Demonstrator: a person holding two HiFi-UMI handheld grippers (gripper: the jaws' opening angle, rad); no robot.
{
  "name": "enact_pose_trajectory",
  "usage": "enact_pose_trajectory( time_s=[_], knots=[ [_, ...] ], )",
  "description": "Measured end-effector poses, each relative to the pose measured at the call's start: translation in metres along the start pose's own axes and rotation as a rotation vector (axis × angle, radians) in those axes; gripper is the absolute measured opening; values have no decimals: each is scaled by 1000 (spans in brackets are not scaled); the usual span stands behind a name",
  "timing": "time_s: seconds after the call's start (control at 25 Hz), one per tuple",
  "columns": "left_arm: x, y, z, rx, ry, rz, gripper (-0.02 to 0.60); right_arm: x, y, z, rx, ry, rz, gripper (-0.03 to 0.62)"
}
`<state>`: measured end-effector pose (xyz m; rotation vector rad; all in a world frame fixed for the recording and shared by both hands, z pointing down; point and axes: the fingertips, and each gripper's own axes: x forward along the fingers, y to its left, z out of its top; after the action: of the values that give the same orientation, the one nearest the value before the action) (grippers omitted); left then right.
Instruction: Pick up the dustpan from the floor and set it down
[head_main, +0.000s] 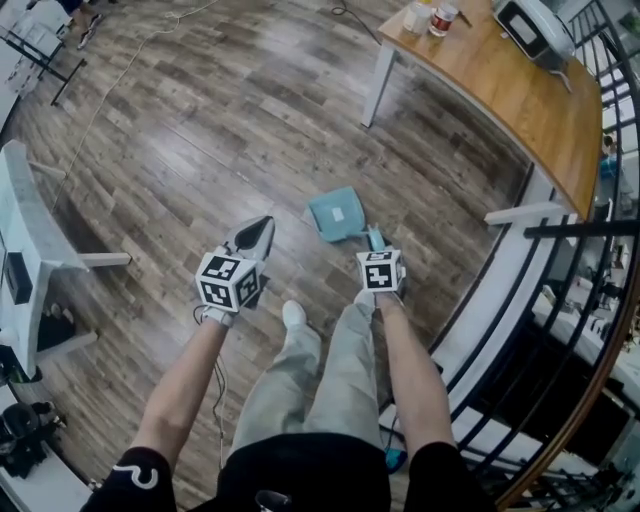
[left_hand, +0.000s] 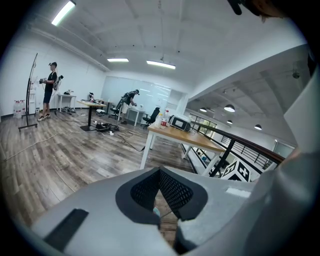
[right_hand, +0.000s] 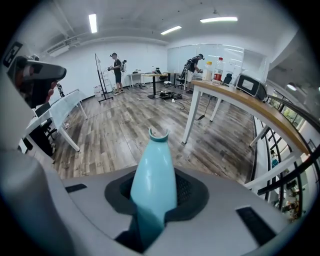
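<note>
The teal dustpan (head_main: 337, 214) shows over the wooden floor just ahead of my feet, and whether it touches the floor I cannot tell. My right gripper (head_main: 376, 243) is shut on its handle (right_hand: 154, 180). In the right gripper view the handle's hooked end sticks out past the right gripper (right_hand: 156, 200). My left gripper (head_main: 255, 232) hovers to the left of the pan, apart from it. In its own view the left gripper (left_hand: 160, 192) is shut, with nothing between its pads.
A wooden table (head_main: 520, 100) with white legs stands ahead on the right, carrying bottles (head_main: 430, 18) and a device (head_main: 535, 25). A black railing (head_main: 590, 300) runs along the right. A white frame (head_main: 30, 260) stands at the left. My shoe (head_main: 293, 314) is below the pan.
</note>
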<state>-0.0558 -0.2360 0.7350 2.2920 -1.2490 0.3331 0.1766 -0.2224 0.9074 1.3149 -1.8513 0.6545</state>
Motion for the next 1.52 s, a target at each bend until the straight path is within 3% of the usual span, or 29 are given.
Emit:
enact_pose_trajectory(
  time_s=[0.16, 0.36, 0.76, 1.08, 1.52],
  knots=[
    [-21, -6, 12, 0, 2, 1, -3, -30, 9, 13, 5, 0, 5, 78],
    [-38, -10, 42, 30, -24, -8, -3, -69, 8, 58, 11, -46, -11, 78],
    [-87, -26, 119, 2, -122, -58, -3, -153, 12, 147, 34, -119, -36, 83],
    [-125, -29, 177, 7, -181, -75, -3, -228, 20, 214, 12, -217, -47, 84],
    [-158, -30, 226, 55, -229, -83, -3, -305, 28, 279, 8, -356, -59, 87]
  ],
)
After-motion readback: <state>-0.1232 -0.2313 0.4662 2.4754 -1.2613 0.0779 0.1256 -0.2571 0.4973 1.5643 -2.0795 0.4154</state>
